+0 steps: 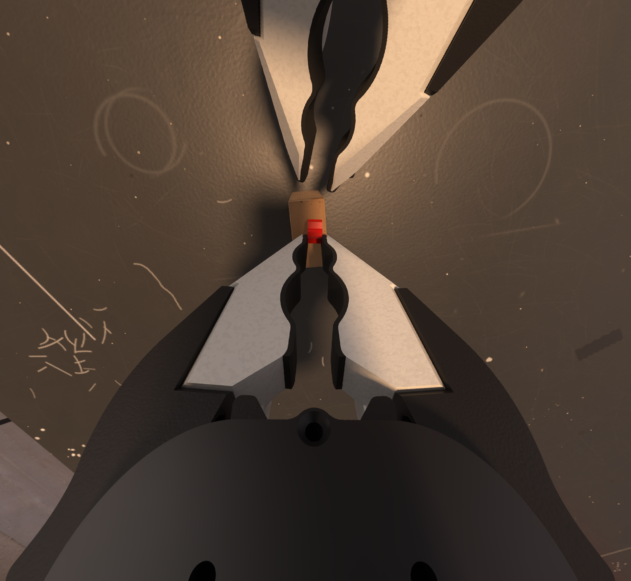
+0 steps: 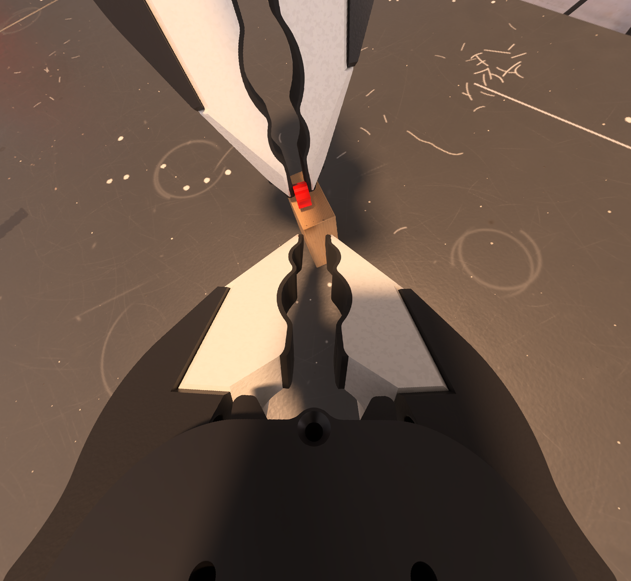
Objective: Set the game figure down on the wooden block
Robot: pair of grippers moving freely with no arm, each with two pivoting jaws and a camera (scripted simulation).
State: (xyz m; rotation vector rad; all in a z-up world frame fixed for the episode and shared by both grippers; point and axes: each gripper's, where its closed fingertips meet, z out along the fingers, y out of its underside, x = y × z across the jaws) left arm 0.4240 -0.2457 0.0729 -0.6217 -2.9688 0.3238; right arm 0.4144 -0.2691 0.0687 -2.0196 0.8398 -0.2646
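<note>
the small red plastic game figure (image 1: 314, 231) sits on top of the tan rectangular wooden block (image 1: 306, 211), pinched between the left tool's (image 1: 314, 239) 2 narrowed fingertips. the right tool (image 2: 313, 239) hangs slightly open over the block's other end, holding nothing. scratched brown table (image 1: 136, 189) beneath.

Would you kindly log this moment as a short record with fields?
figure: small red game figure, over the top face of the block
block: tan wooden block, on the table
surface: scuffed brown table
left gripper: shut on the figure
right gripper: slightly open, straddling the block's near end
task: figure not yet released
</note>
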